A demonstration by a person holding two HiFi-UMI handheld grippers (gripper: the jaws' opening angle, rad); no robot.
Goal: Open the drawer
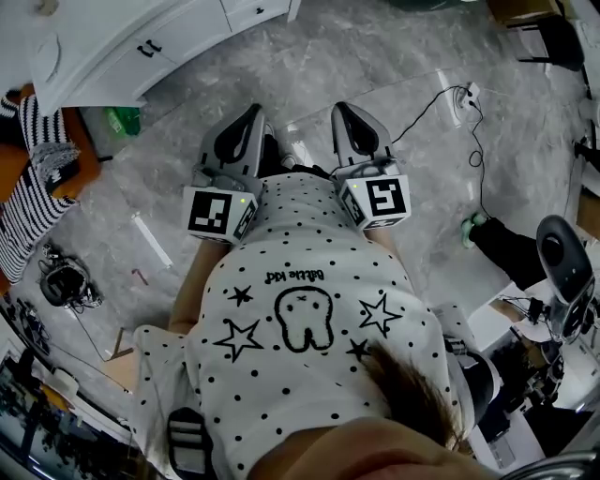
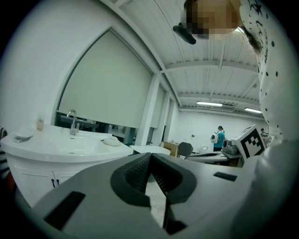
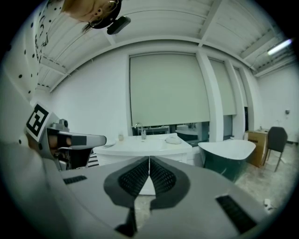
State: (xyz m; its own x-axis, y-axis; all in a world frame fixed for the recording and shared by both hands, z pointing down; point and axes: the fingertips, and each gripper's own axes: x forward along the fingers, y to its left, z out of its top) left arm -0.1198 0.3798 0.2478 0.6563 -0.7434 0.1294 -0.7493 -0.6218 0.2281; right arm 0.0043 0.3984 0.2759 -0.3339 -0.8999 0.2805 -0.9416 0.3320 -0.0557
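A white vanity cabinet (image 1: 112, 56) with a sink stands at the far left, with small dark handles (image 1: 148, 47) on its front and a drawer front (image 1: 258, 11) at the top edge. It also shows in the left gripper view as the cabinet (image 2: 51, 156) and in the right gripper view as the cabinet (image 3: 140, 147). Both grippers are held out level in front of the person's chest, well short of the cabinet. My left gripper (image 1: 251, 114) (image 2: 150, 158) is shut with nothing in it. My right gripper (image 1: 343, 111) (image 3: 149, 159) is shut too, its pads meeting at the tips.
A dark green bathtub (image 3: 229, 156) stands right of the vanity. A person in striped clothing (image 1: 28, 187) is at the left. Cables (image 1: 459, 103) and a headset (image 1: 61, 281) lie on the marble floor. Equipment (image 1: 562, 272) crowds the right; a chair (image 3: 275, 140) stands beyond.
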